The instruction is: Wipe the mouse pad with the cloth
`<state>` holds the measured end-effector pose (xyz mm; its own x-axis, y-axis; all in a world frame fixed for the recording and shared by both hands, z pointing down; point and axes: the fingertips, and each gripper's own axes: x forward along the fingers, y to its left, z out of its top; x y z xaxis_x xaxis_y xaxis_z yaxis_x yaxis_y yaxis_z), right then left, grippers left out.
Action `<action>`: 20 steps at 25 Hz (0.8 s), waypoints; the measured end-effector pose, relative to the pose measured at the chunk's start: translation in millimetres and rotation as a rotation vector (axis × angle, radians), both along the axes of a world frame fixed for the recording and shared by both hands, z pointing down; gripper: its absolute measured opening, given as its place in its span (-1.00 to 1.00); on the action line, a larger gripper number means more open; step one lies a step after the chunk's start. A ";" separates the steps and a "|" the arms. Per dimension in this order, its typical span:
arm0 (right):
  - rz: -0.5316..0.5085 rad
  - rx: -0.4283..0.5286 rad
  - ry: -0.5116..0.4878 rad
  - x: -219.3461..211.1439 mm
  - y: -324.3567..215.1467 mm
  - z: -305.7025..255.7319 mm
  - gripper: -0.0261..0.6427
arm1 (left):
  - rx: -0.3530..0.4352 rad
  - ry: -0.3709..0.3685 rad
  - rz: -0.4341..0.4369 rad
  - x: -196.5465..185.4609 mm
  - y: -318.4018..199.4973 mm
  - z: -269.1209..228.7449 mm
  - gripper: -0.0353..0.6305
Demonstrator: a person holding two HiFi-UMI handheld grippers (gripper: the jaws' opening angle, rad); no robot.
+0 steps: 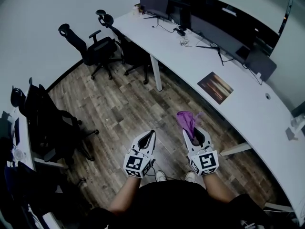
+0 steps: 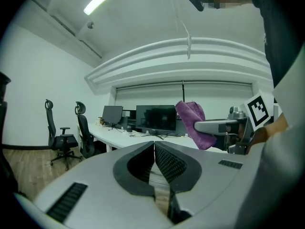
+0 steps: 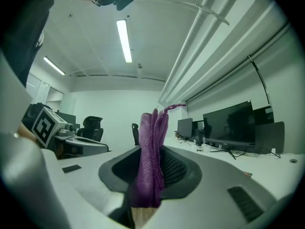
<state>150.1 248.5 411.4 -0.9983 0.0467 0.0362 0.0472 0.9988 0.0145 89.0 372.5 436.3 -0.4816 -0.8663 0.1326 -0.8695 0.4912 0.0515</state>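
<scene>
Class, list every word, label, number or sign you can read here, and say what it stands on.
No words or numbers are readable.
Only signs: black-and-white square markers on the cubes of the left tongs and right tongs.
The mouse pad and purple cloth show no print.

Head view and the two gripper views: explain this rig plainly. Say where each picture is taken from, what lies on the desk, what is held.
No robot: a person holds a gripper in each hand. The head view looks down from the person's head; each gripper view looks along that gripper's own fingers. The left gripper is shut and empty. The right gripper is shut on a purple cloth. On the long white desk are a mouse pad and monitors.
</scene>
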 end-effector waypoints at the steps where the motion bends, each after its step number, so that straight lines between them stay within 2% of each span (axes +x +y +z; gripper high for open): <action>1: 0.004 0.002 0.003 -3.8 3.3 0.7 -0.56 | -0.002 -0.005 0.005 -5.7 4.2 -0.7 -0.82; 9: 0.071 -0.021 0.061 -15.0 15.4 21.6 -0.55 | -0.023 0.029 0.061 -21.1 23.6 18.1 -0.82; 12: 0.101 -0.017 0.055 -17.6 16.2 21.3 -0.55 | -0.024 0.028 0.081 -28.2 24.6 18.7 -0.82; 20: 0.163 -0.025 0.031 -37.4 -18.8 19.9 -0.55 | -0.027 0.031 0.117 -47.8 -11.1 23.5 -0.82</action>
<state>112.7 229.7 431.3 -0.9912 -0.1141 0.0679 -0.1149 0.9933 -0.0094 41.2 361.4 459.8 -0.3727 -0.9123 0.1698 -0.9191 0.3882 0.0677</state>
